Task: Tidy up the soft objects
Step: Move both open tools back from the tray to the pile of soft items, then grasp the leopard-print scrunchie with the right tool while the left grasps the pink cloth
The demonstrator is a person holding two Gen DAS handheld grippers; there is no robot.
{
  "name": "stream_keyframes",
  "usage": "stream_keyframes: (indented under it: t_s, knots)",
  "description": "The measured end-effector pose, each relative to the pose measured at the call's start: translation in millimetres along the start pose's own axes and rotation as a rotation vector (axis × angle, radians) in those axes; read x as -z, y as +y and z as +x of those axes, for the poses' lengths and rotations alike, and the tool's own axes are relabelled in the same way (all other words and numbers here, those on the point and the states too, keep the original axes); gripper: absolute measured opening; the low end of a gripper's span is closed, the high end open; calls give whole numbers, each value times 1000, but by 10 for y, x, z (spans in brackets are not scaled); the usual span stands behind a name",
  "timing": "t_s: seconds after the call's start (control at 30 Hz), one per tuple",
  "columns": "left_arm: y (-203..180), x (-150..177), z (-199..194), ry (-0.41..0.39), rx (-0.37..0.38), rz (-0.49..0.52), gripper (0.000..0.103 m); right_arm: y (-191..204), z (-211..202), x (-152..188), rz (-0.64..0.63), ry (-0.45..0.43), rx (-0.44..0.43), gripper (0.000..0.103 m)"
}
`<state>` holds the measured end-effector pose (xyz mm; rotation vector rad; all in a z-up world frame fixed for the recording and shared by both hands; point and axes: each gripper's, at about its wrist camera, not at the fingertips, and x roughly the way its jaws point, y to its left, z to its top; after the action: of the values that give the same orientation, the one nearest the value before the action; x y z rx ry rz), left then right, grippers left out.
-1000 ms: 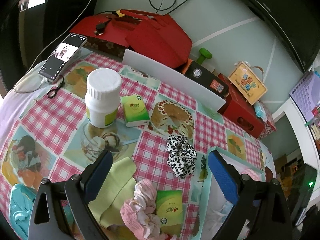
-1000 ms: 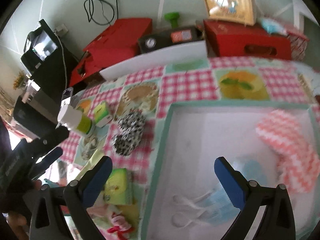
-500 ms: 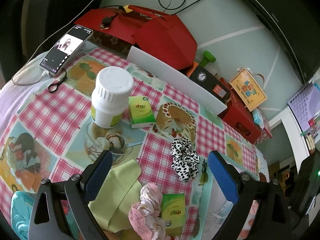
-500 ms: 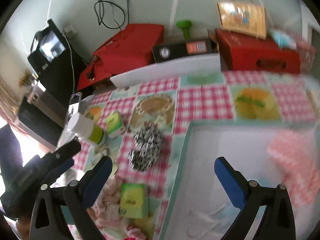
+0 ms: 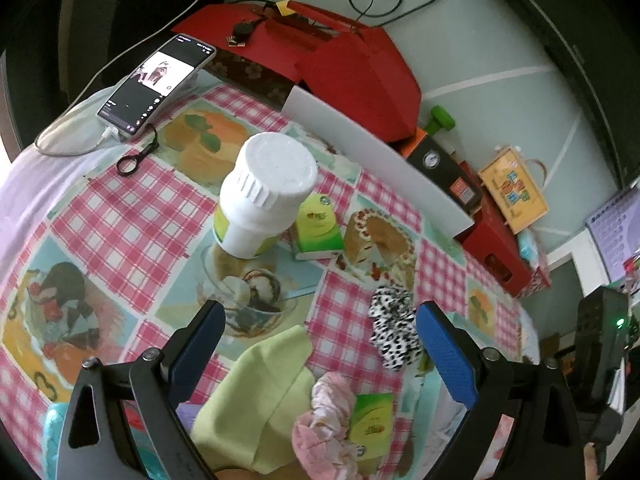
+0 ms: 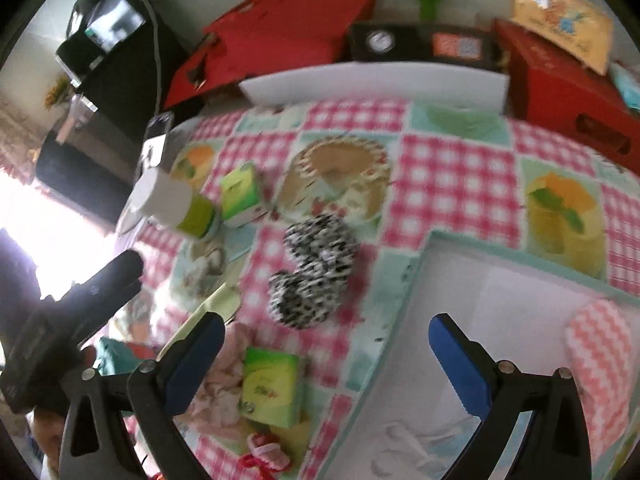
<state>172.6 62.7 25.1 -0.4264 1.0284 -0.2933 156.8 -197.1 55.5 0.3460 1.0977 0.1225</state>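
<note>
A black-and-white spotted scrunchie (image 5: 393,330) (image 6: 316,276) lies on the checked tablecloth beside a teal-rimmed white tray (image 6: 404,308). A pink-and-white zigzag cloth (image 6: 600,360) lies inside that tray at the right. A pale green cloth (image 5: 260,396) and a pink scrunchie (image 5: 324,428) lie near the front, a small green box (image 5: 370,420) (image 6: 270,386) resting against the pink one. My left gripper (image 5: 320,356) hangs open above the green cloth. My right gripper (image 6: 326,364) is open over the tray's left rim, the spotted scrunchie just ahead of it.
A white bottle with a green label (image 5: 262,196) and a second green box (image 5: 318,226) stand mid-table. A phone (image 5: 156,82) on a cable lies at the far left. Red boxes (image 5: 352,68), a white board (image 5: 376,160) and a black case (image 5: 444,170) line the back.
The left gripper has drawn back and shifted left slightly, showing more of the table. The right gripper has swung left from over the tray toward the spotted scrunchie. Both stay open.
</note>
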Motion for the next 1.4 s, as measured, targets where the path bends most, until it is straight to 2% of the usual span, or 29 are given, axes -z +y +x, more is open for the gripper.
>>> stream_keyframes:
  t_s: [0.13,0.27,0.43,0.67,0.8,0.97,1.03,1.1,1.17,1.3,1.4]
  knots:
    - [30,-13,70,78,-8,-17,96,106,19,-113,-54,-3,13,103]
    - [48,18,163,130,-71,-15,96,180,20,-287,-104,15,68,103]
    - [97,35,240,162,-97,-30,96,177,77,-421,-118,28,88,103]
    - [45,70,323,185,-132,3,96,231,354,-463,-183,91,129,102]
    - [-14,87,381,201,-153,31,96,238,496,-460,-198,140,118,87]
    - [-122,180,458,235,-156,78,96,254,606,-468,-212,167,130,86]
    - [-168,246,478,256,-139,94,95,230,632,-473,-201,172,123,79]
    - [-205,304,470,273,-118,106,91,216,660,-462,-194,178,116,78]
    - [-250,368,477,291,-104,119,81,208,709,-439,-196,193,117,77]
    - [-324,480,467,312,-98,152,77,174,800,-390,-175,223,92,70]
    - [-341,548,410,313,-97,176,72,168,824,-340,-174,232,89,69]
